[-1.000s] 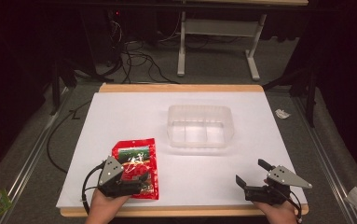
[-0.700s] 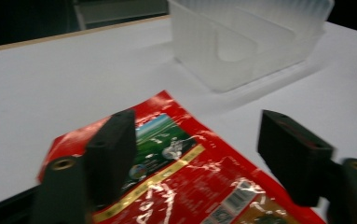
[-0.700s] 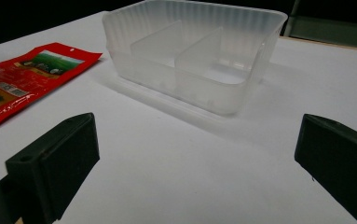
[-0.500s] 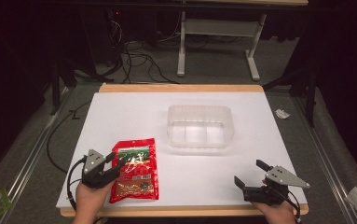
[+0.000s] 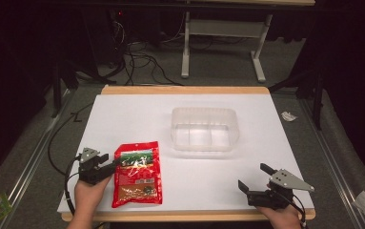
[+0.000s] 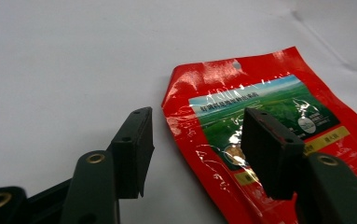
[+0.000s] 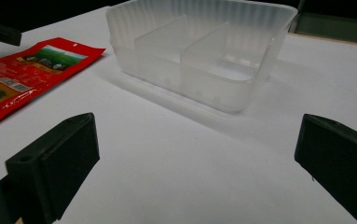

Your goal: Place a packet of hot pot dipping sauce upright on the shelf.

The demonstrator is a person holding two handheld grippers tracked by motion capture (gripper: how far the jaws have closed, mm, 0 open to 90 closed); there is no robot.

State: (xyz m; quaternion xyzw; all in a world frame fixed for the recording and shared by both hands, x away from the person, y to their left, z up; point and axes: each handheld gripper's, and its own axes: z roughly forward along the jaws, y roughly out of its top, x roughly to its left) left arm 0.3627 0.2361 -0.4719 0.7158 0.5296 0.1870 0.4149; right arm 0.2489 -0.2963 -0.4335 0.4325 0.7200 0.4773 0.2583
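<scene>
Left gripper sits at the left edge of the red pouch, jaws spread, one on bare table just off the edge, the other over the printed face. The pouch lies flat at the front left of the table, well apart from the clear tray.

My read: the step is pinching that edge. I would keep the jaws low and get the lower one under the film before closing, since a flat glossy pouch will likely slide rather than lift.

Right gripper waits at the front right, jaws spread and nothing between them, facing the tray.

Hard to make out: whether the pouch edge is raised off the table at all; the print is too small to read. The near end of the pouch is cut off in the left gripper view.
</scene>
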